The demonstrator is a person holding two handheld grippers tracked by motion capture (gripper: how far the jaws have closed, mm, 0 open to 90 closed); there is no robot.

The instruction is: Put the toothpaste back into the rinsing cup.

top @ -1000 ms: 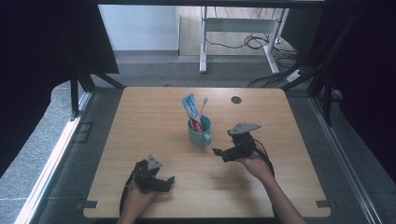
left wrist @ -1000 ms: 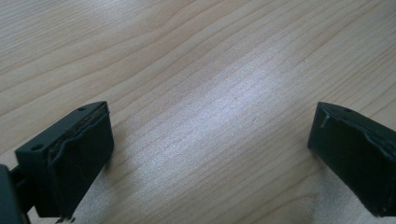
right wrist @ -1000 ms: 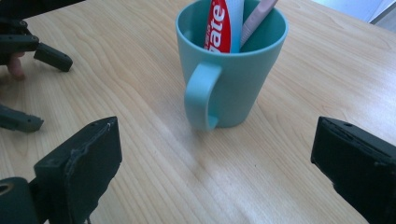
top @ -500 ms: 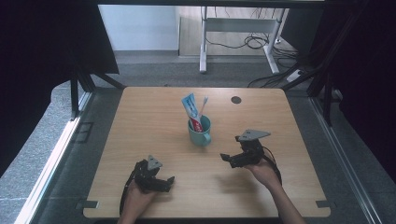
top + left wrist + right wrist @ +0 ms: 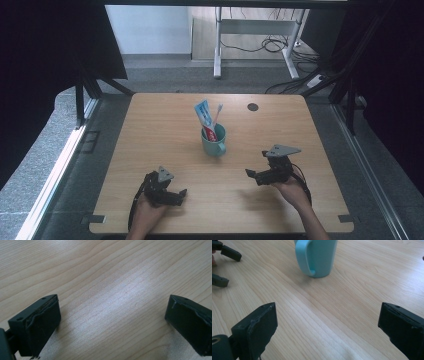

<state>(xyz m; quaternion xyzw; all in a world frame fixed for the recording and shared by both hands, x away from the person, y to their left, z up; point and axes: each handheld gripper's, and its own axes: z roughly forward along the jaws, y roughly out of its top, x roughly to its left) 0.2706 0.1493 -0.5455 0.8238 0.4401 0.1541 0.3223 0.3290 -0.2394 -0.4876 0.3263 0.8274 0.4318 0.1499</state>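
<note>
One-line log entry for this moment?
left gripper: open, empty | right gripper: open, empty | mug: upright, holds toothpaste, toothbrush

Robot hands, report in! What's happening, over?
Left gripper and right gripper open, holding nothing. Teal ceramic mug upright with toothpaste tube and toothbrush inside. Nothing blocking.

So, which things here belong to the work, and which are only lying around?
Belonging to the work:
- mug, upright mid-table
- toothpaste and toothbrush, standing in the mug
- right hand-held gripper, open, pointing at the mug
- left hand-held gripper, open, at the near edge

Only lying around:
- dark disc set in the table
- cables on the floor behind
</note>
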